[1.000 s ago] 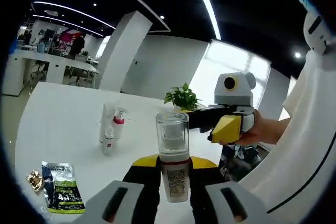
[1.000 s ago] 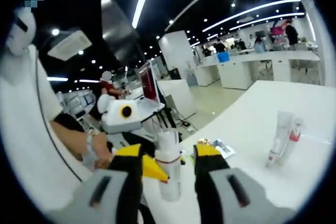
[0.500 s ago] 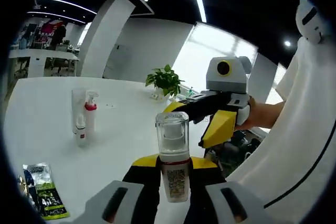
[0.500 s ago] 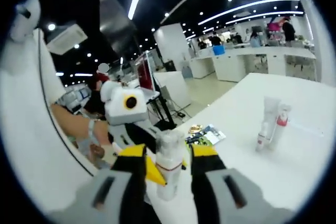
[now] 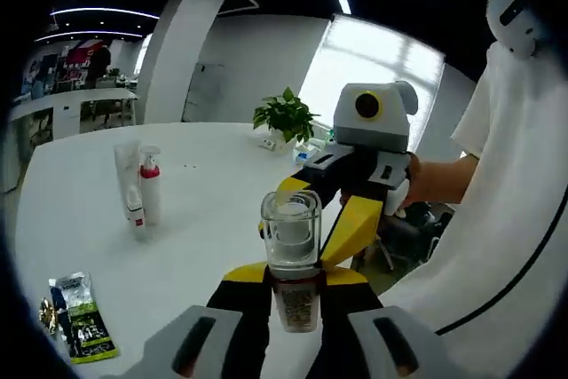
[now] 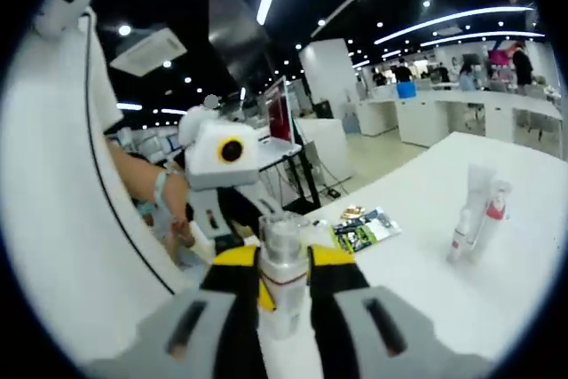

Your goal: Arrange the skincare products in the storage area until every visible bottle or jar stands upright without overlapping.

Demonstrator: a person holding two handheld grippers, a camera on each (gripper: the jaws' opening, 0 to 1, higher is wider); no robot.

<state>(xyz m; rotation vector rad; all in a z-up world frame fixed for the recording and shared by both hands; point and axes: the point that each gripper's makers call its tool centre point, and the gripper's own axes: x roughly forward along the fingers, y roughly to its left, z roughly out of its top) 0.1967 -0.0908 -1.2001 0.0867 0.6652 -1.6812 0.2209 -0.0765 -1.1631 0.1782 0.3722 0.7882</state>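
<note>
A small bottle (image 5: 291, 259) with a clear cap and a red band stands upright between the jaws of my left gripper (image 5: 293, 283), which is shut on its lower body. My right gripper (image 5: 303, 219) comes in from the right, its yellow fingers (image 5: 351, 222) closed on either side of the cap. The right gripper view has the same bottle (image 6: 282, 274) pinched between my right gripper (image 6: 282, 265), with the left gripper (image 6: 248, 224) behind it. A white tube (image 5: 128, 185) and a red-collared pump bottle (image 5: 151, 191) stand together on the white table (image 5: 204, 219).
A green sachet (image 5: 82, 329) and a small gold wrapper (image 5: 44, 315) lie near the table's edge; the sachet (image 6: 364, 230) is also seen beyond the held bottle. A potted plant (image 5: 284, 118) stands at the far side. The person's sleeve and body fill the right.
My right gripper has moved in and its jaws have narrowed onto the bottle that the left gripper holds. Both views have shifted with the hands.
</note>
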